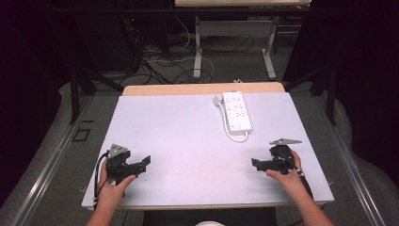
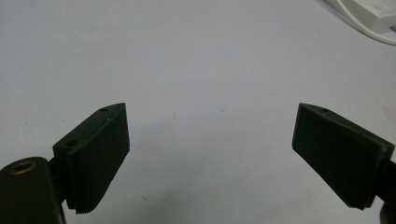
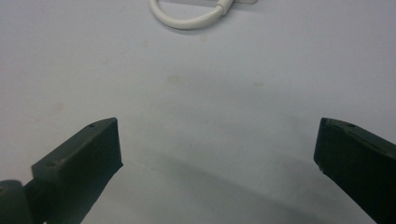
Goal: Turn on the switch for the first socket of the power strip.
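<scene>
White plastic power strip (image 1: 236, 110) with its looped white cable (image 1: 236, 136) lies flat on the far right part of the pale lilac desk (image 1: 188, 141), well apart from both tools and touched by neither. Starting at the left tool (image 1: 145, 162), a black two-jaw piece topped by a grey three-cornered plate, its jaws stand wide apart with nothing between them; in the left gripper view the left tool (image 2: 210, 154) shows bare desk (image 2: 187, 60) in the gap, and a corner of the power strip (image 2: 369, 9) with its cable (image 2: 369, 30) sits far off at the upper right. The right tool (image 1: 254, 163), likewise black with a grey plate above it, is also spread open and empty; in the right gripper view the right tool (image 3: 217, 154) faces bare desk (image 3: 210, 93), with the loop of white cable (image 3: 187, 21) lying ahead near the top edge. The left hand (image 1: 112, 186) grips its tool near the desk's front left edge, jaws pointing right and slightly away from the person. The right hand (image 1: 284, 174) holds its tool near the front right, jaws pointing left toward the desk's middle. Both forearms come in from the near edge. The power strip lies beyond the right tool, nearer to it than to the left one.
</scene>
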{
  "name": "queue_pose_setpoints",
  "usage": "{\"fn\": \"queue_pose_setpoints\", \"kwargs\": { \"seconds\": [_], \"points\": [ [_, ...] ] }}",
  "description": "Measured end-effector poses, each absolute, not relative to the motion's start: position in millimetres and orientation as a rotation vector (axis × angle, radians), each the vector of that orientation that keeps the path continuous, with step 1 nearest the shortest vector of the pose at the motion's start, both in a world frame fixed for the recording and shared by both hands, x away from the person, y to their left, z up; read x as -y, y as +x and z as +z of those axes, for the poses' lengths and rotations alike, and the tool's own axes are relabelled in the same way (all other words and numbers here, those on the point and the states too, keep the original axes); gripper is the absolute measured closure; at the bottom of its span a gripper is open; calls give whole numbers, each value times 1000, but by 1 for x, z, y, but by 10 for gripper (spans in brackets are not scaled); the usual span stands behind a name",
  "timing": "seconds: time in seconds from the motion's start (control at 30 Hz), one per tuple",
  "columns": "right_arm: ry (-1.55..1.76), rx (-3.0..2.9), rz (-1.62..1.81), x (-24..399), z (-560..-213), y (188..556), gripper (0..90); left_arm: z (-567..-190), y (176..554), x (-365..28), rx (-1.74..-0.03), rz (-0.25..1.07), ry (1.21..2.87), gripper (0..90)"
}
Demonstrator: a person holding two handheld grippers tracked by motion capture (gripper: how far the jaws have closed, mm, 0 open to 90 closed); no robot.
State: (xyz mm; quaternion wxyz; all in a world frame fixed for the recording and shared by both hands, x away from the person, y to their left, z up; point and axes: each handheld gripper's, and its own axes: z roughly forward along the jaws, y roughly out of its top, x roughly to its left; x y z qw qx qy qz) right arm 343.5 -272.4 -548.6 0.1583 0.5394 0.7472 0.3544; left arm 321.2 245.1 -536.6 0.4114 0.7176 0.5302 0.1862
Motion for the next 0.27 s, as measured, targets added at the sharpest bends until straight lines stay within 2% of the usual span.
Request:
{"fn": "queue_pose_setpoints", "kwargs": {
  "seconds": [0.27],
  "points": [
    [1552, -2125, 1021, 274, -547, 343, 2, -536, 321, -245, -1332, 470, 1803, 110]
  ]
}}
